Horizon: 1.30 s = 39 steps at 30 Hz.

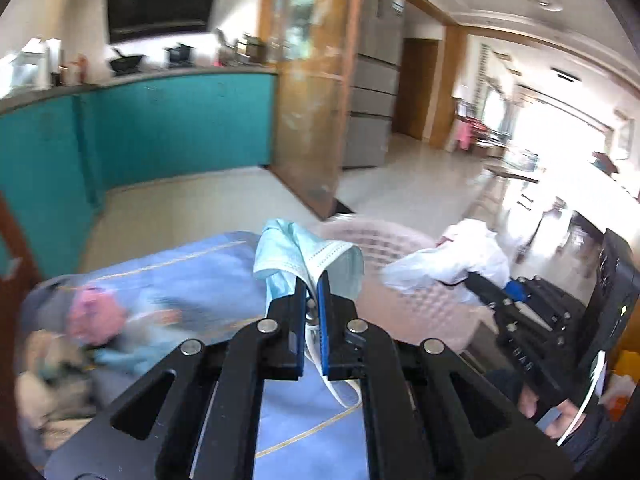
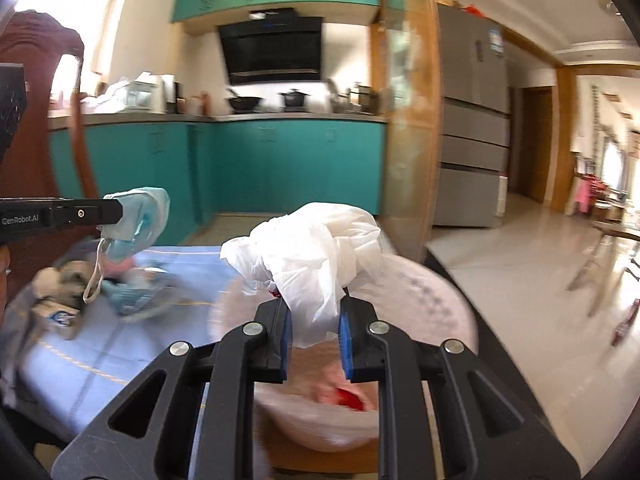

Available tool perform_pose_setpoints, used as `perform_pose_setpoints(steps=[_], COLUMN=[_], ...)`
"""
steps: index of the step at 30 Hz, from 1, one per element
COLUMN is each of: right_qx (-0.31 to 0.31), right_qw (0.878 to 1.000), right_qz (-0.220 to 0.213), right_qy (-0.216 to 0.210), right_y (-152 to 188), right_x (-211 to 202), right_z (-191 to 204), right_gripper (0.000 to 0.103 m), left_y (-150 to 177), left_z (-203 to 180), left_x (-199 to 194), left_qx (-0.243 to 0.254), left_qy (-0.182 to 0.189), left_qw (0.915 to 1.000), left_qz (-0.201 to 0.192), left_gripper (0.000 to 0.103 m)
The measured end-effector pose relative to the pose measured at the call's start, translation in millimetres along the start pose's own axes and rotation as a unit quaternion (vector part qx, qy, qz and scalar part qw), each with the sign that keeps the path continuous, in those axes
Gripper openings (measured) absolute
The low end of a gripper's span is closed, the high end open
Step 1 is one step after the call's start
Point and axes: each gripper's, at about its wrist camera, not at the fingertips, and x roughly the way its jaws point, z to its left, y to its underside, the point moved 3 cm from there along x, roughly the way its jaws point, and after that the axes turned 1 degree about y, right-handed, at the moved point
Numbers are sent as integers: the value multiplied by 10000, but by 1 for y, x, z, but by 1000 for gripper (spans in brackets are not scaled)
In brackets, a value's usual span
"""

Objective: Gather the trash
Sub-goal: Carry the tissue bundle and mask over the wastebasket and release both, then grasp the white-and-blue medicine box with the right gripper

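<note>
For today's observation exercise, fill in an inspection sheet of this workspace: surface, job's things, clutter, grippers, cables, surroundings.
Surface: blue tablecloth with thin yellow lines.
Job's things: pale blue face mask; white plastic bag; pink basket, something red inside.
Clutter: blurred pile of trash at the cloth's far left.
Grippers: left hand-held gripper shut on the mask; right hand-held gripper shut on the bag above the basket.
Cables: nothing seen.
Surroundings: teal cabinets, grey fridge, black range hood.
</note>
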Motion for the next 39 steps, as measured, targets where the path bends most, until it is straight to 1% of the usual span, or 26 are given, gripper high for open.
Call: perform_pose_setpoints(steps=[3, 6, 8, 9, 10, 11, 12, 13, 14, 16, 18, 19, 21, 22, 23, 24, 25, 26, 27, 29, 30, 31, 32, 34, 37, 39], right_qx=[156, 439, 496, 510, 526, 515, 500, 471, 430, 292, 143, 107, 61, 20, -80, -178, -327, -477, -705, -1136, -1465, -1664, -1948, -2401, -2973, -3250], right_qw=[9995, 9986, 9977, 9972, 9964, 9957, 9954, 9953, 9954, 9960, 9968, 9973, 9959, 9922, 9858, 9799, 9687, 9560, 9367, 9121, 8934, 8794, 8599, 8355, 8121, 7988], right_qz=[149, 253, 382, 443, 546, 657, 697, 735, 757, 786, 772, 719, 656, 682, 722, 736, 743, 788, 881, 927, 1012, 1121, 1288, 1494, 1718, 1848], right_qy=[215, 174, 276, 323, 377, 406, 424, 429, 402, 312, 135, -42, -615, -1046, -1513, -1847, -2347, -2787, -3314, -3829, -4125, -4318, -4539, -4712, -4718, -4714], right_y=[6, 9, 10, 9, 8, 8, 8, 8, 9, 9, 8, 6, 5, 4, 3, 3, 2, 3, 5, 7, 11, 13, 18, 28, 45, 52], right_x=[4, 8, 17, 21, 27, 33, 36, 39, 41, 44, 45, 44, 42, 41, 41, 41, 42, 43, 45, 46, 48, 49, 52, 57, 65, 73], right_z=[-18, -30, -34, -35, -35, -34, -30, -28, -25, -16, -3, 5, 25, 42, 62, 78, 104, 128, 161, 209, 242, 262, 290, 330, 375, 397], right_gripper=[19, 19, 20, 20, 24, 34, 39, 54, 63, 67, 68, 68, 68, 68, 68, 68, 68, 68, 68, 67, 67, 62, 57, 56, 56, 56], left_y=[-5, -10, -12, -12, -12, -10, -8, -6, -3, 1, 7, 9, 5, 2, -1, -4, -6, -7, -6, -1, 1, 3, 7, 13, 17, 22], left_z=[-18, -34, -41, -39, -36, -32, -26, -23, -14, 3, 26, 41, 61, 75, 83, 92, 98, 108, 117, 133, 138, 142, 145, 146, 149, 152], left_x=[34, 67, 87, 93, 97, 96, 93, 88, 80, 62, 42, 27, -5, -27, -42, -59, -74, -92, -104, -135, -145, -154, -166, -182, -197, -208], left_qx=[-7, 81, 85, 43, -48, -118, -174, -191, -187, -169, -261, -369, -509, -554, -559, -550, -543, -563, -602, -771, -858, -919, -947, -900, -927, -1000], left_qy=[255, 496, 573, 550, 465, 416, 391, 351, 144, -221, -693, -1002, -1515, -1804, -1971, -2193, -2407, -2645, -2773, -2951, -2981, -2997, -3049, -3165, -3193, -3112], left_qw=[9995, 9981, 9972, 9971, 9974, 9976, 9977, 9979, 9987, 9988, 9967, 9939, 9871, 9820, 9787, 9739, 9688, 9623, 9583, 9514, 9496, 9485, 9464, 9428, 9417, 9437], left_qz=[193, 359, 483, 522, 545, 545, 528, 507, 462, 403, 343, 274, 85, -74, -148, -207, -251, -298, -328, -425, -451, -464, -485, -524, -520, -498], left_gripper=[7, 7, 16, 30, 42, 45, 49, 53, 54, 55, 55, 54, 54, 54, 54, 55, 55, 55, 56, 58, 59, 59, 59, 62, 64, 64])
